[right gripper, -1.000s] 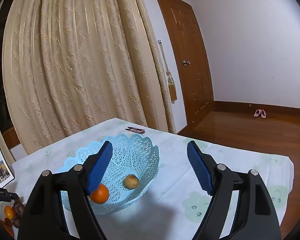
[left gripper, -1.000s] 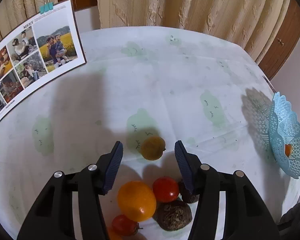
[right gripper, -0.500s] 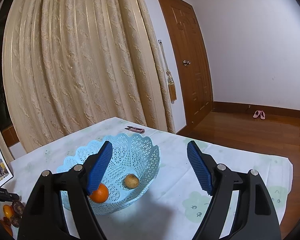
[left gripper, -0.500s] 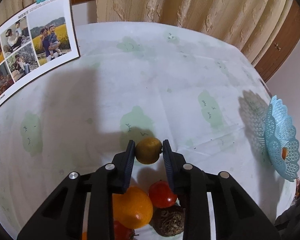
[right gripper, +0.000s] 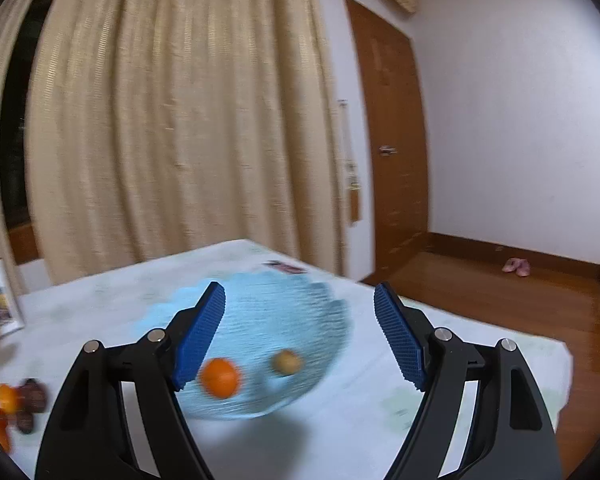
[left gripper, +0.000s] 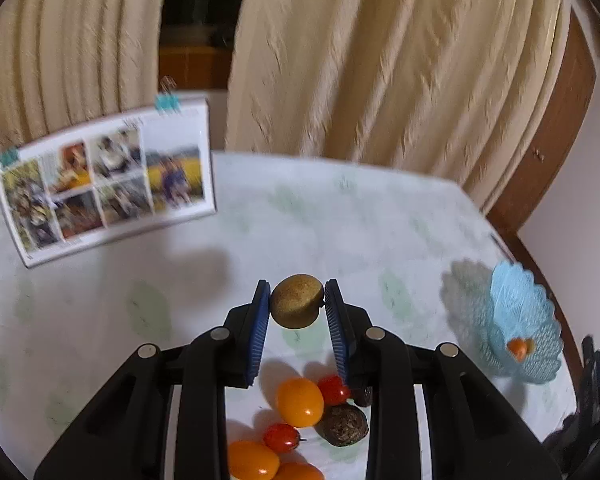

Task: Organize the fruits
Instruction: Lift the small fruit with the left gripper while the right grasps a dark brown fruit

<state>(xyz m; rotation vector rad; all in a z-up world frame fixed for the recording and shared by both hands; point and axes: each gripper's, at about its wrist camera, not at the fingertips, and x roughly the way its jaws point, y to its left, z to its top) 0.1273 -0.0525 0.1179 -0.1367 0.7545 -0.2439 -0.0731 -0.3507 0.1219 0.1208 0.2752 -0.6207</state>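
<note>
My left gripper [left gripper: 296, 306] is shut on a small brown-green round fruit [left gripper: 296, 306], held up off the table. Under it lies a pile of fruit: an orange one [left gripper: 299, 401], red cherry tomatoes [left gripper: 332, 389] and a dark wrinkled fruit [left gripper: 344, 425]. The light blue lattice basket [left gripper: 516, 320] stands at the right, with an orange fruit showing in it. In the right wrist view my right gripper [right gripper: 300, 340] stands open and empty in front of the basket [right gripper: 268, 320], which holds an orange [right gripper: 220, 377] and a small brown fruit [right gripper: 286, 362].
A photo board [left gripper: 100, 184] with clips leans at the table's far left. Beige curtains hang behind the table. Small scissors [right gripper: 284, 267] lie past the basket near the table's far edge. A wooden door and floor are to the right.
The left gripper closed on the brown-green fruit and lifted it off the table, tilting up. The right gripper shifted so the basket sits further right in its view; its jaws stayed open.
</note>
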